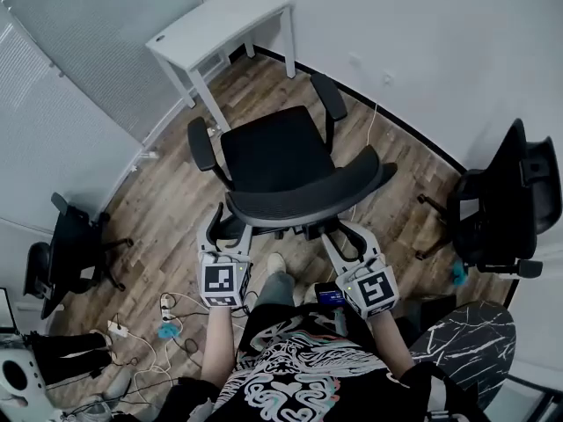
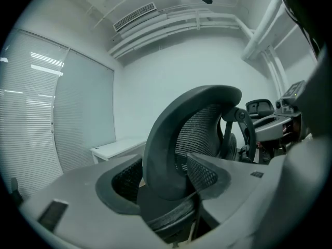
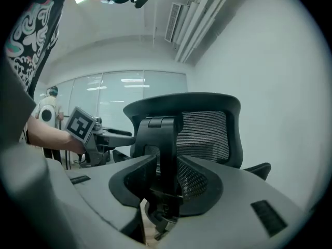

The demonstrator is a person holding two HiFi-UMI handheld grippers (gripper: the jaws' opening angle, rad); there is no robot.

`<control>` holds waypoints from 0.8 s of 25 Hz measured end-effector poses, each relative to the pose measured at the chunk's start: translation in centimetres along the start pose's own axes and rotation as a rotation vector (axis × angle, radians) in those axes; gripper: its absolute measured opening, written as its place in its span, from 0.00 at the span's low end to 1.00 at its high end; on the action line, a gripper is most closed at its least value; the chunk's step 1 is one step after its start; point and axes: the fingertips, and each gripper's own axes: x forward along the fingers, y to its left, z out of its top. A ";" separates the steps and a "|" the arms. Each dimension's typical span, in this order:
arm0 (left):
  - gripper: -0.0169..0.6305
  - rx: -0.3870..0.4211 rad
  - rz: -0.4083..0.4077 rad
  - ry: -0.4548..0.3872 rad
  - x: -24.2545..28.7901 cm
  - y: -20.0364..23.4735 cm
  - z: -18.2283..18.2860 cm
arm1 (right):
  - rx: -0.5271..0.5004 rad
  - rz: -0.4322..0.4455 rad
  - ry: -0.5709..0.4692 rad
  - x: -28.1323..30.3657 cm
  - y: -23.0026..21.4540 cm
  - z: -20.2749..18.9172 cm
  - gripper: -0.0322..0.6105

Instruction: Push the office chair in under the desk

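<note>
The black office chair [image 1: 281, 156] stands on the wood floor with its mesh backrest [image 1: 308, 196] toward me and its seat facing the white desk [image 1: 220, 25] at the back. My left gripper [image 1: 227, 225] is at the backrest's left end. In the left gripper view its jaws [image 2: 166, 185] stand open around the backrest's rim [image 2: 161, 160], with a gap showing at the left pad. My right gripper [image 1: 345, 234] is behind the backrest on the right. In the right gripper view the right gripper [image 3: 166, 175] closes on the chair's upright back support [image 3: 165, 154].
A second black chair [image 1: 501, 209] stands by the right wall and a third chair [image 1: 75, 244] at the left. Cables and a power strip [image 1: 132, 332] lie on the floor at lower left. A dark marbled tabletop [image 1: 466, 332] sits at lower right.
</note>
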 end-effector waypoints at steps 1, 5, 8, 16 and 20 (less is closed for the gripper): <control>0.44 0.008 0.003 0.005 0.1 0.0 -0.1 | -0.014 0.002 0.003 0.2 0.2 0.0 0.22; 0.45 0.043 0.000 0.025 0.7 -0.1 0.3 | -0.015 -0.003 -0.007 0.9 0.0 0.5 0.22; 0.52 0.096 0.006 0.046 1.4 0.3 0.5 | -0.013 0.007 -0.002 1.3 -0.1 0.2 0.22; 0.57 0.129 -0.080 0.068 3.2 -0.1 0.3 | -0.015 0.028 0.028 2.5 0.3 -0.3 0.22; 0.58 0.141 -0.079 0.065 3.6 0.2 0.5 | -0.016 0.075 0.036 3.2 0.5 -0.2 0.19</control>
